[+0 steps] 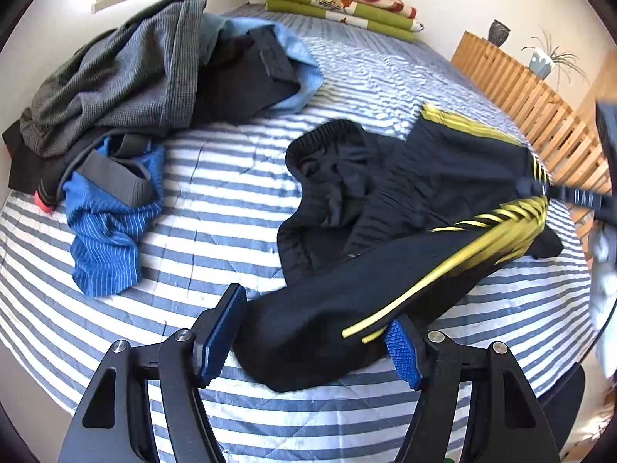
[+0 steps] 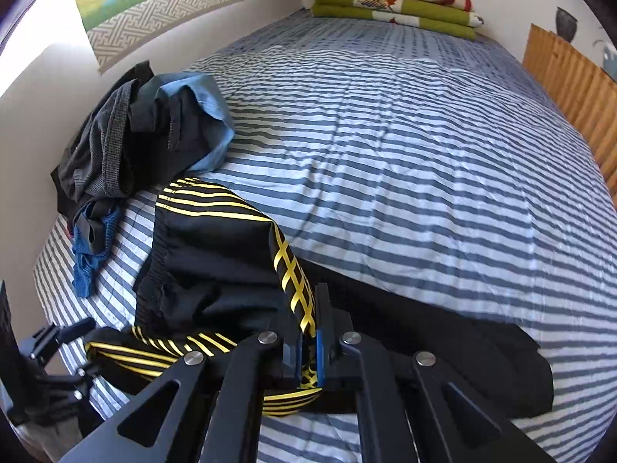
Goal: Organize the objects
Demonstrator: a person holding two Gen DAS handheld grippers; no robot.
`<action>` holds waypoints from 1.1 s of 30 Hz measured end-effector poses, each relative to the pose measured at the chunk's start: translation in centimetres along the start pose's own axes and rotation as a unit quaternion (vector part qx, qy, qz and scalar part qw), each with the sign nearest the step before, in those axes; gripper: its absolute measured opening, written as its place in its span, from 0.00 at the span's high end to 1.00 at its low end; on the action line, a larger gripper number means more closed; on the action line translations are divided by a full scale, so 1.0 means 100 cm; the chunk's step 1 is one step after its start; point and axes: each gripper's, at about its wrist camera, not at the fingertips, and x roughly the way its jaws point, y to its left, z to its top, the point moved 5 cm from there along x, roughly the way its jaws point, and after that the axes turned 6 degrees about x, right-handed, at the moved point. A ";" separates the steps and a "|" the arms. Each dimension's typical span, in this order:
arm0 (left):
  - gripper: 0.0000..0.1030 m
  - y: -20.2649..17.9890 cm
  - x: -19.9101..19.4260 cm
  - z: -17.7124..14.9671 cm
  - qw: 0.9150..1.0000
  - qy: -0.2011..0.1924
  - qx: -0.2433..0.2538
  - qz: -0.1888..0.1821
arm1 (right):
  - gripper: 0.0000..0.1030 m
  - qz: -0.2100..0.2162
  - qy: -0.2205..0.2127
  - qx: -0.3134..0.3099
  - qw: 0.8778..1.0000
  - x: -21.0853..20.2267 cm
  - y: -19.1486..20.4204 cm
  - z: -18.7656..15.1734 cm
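Black shorts with yellow stripes (image 1: 408, 208) lie crumpled on the striped bed cover (image 1: 231, 200). My left gripper (image 1: 312, 332) is open, its blue pads on either side of one leg end of the shorts. My right gripper (image 2: 308, 341) is shut on the yellow-striped side seam of the shorts (image 2: 216, 254) and shows blurred at the right edge of the left wrist view (image 1: 578, 195). The left gripper shows at the lower left of the right wrist view (image 2: 50, 366).
A pile of grey, dark and light blue clothes (image 1: 146, 73) and a blue striped garment (image 1: 108, 231) lie at the bed's left, by the wall. Folded green and red blankets (image 1: 347, 4) sit at the far end. A wooden slatted rail (image 1: 540, 112) runs along the right.
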 end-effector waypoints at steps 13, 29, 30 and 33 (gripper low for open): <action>0.30 0.000 0.005 0.043 0.999 -0.005 0.048 0.012 | 0.87 -0.037 0.080 0.069 0.994 -0.020 -0.120 -0.132; 0.45 0.007 0.136 0.090 0.992 0.100 0.072 0.026 | 0.52 -0.023 0.012 -0.039 0.999 -0.016 -0.055 -0.032; 0.52 0.009 0.141 0.089 0.992 0.104 0.068 0.022 | 0.50 -0.018 0.021 -0.046 0.999 -0.010 -0.049 -0.029; 0.87 0.012 0.150 0.088 0.993 0.110 0.052 -0.003 | 0.46 -0.024 0.043 -0.066 0.997 0.013 -0.038 -0.028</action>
